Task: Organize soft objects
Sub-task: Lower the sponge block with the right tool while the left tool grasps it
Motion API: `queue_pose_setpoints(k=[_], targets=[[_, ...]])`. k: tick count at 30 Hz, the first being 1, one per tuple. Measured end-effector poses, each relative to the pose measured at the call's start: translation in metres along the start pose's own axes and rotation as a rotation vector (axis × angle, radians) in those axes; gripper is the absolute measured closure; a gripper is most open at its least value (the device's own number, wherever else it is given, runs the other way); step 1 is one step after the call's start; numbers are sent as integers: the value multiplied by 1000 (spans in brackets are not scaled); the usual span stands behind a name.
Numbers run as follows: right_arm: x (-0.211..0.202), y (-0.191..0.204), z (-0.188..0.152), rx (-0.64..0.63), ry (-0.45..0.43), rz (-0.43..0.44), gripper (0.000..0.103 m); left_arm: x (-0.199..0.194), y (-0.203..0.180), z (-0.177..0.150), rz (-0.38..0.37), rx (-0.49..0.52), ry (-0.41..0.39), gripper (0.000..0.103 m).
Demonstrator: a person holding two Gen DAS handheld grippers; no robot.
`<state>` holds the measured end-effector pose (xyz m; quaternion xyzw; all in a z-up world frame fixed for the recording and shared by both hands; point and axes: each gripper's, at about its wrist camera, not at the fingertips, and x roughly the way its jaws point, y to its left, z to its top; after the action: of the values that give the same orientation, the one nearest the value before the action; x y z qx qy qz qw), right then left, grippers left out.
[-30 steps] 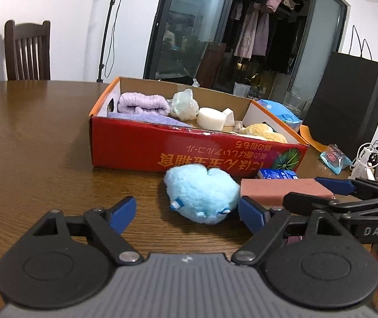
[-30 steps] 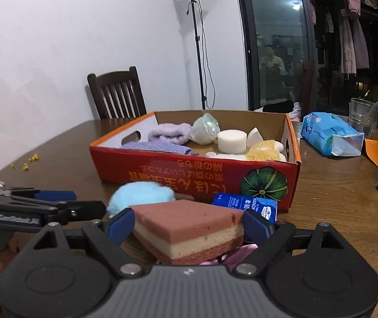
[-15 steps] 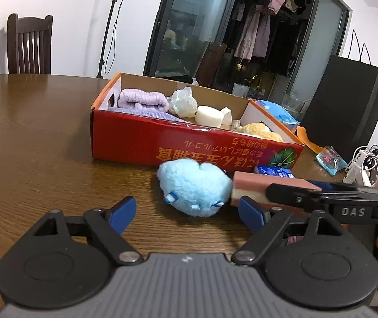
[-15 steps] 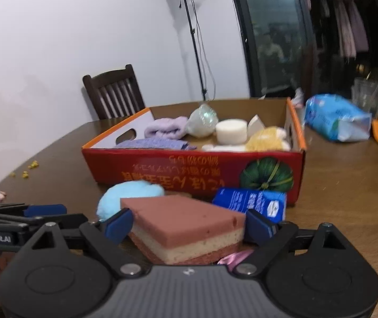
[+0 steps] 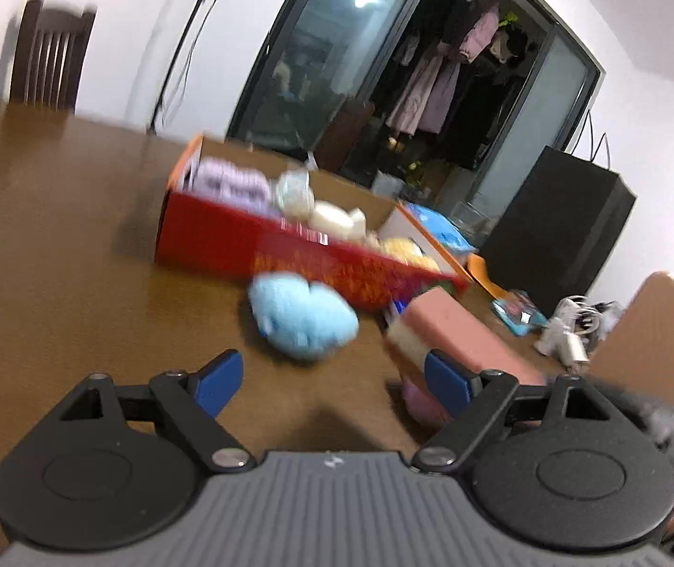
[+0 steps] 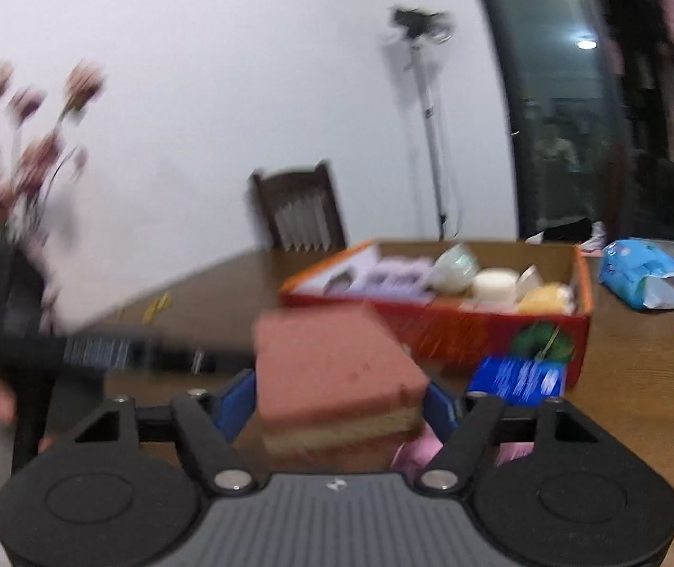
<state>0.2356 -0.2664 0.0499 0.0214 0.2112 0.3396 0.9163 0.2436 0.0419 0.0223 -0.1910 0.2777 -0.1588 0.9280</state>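
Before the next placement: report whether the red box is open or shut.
Open. The red box has no lid over it, and the purple cloth and white puff inside show from above.

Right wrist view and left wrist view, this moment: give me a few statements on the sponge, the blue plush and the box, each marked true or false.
1. The right gripper is shut on the pink sponge block. True.
2. The blue plush toy lies inside the red cardboard box. False: it lies on the table in front of the box.
3. The left gripper is open and holds nothing. True.
4. The red cardboard box is empty. False: it holds purple cloths and other soft items.
5. A blue tissue pack lies against the box front. True.
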Motion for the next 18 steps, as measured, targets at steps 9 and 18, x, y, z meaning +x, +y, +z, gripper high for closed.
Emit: queue_pose_setpoints(k=[9,18], targets=[[-8,2,-56,159,135,-44,32,-1,0,-20,-33,-22,42,22],[-31,-12,-56,243,71,-60,24,69,-29,-5,-39,72,148,34]])
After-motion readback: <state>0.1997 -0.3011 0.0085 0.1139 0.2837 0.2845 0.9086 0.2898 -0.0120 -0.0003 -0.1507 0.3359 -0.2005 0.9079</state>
